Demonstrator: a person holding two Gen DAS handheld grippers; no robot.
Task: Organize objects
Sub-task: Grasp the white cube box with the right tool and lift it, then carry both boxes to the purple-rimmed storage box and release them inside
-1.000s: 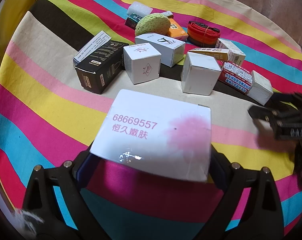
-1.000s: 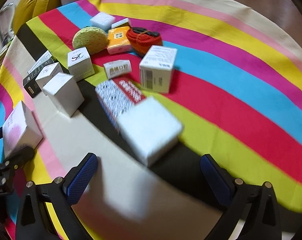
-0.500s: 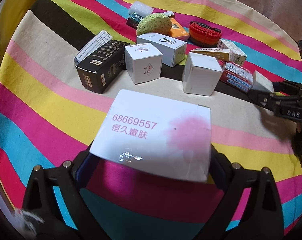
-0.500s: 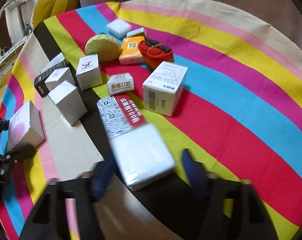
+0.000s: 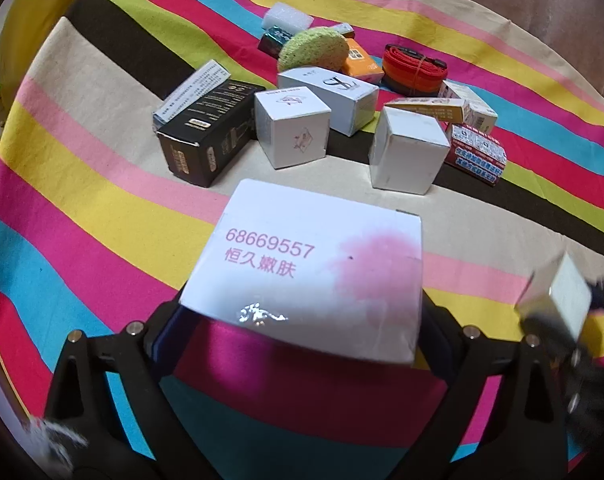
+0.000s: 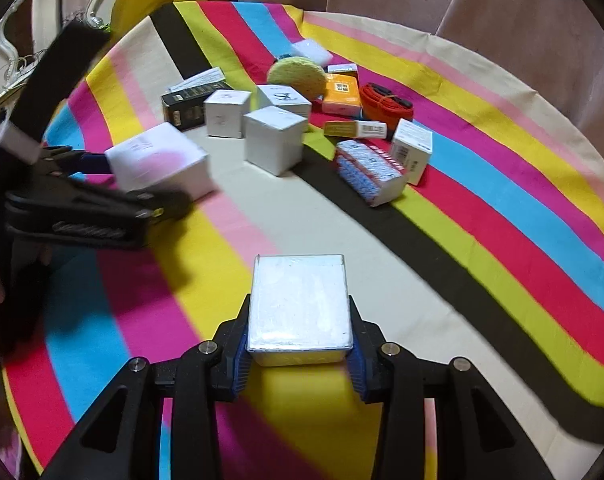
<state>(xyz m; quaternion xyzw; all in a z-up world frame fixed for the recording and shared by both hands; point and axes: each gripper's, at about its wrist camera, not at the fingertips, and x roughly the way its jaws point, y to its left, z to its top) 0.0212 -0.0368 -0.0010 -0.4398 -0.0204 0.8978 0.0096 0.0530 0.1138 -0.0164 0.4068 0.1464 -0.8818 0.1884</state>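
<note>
White cardboard sits in both of our grips. Our right gripper has just been closing and now has its blue pads pressed on the long sides of a small flat white box, carried clear above the striped tablecloth. Our left gripper is clamped on the larger white box with pink print, held over the near stripes.

We judge the right grip the weaker one: only the near end of the small box lies between the pads, the rest juts forward, so a quick swing could pivot it or let it slip out. The two loads are also close together; in the left wrist view the small box shows blurred at the right edge, just beside the left gripper's arm, and a careless sweep could knock them together.

Beyond, the rest is crowded: a plain white cube box, a black carton, a red-and-blue packet and a green sponge stand near one another. Setting either box down among them risks toppling an upright neighbour. We cannot tell where the boxes are meant to go.
</note>
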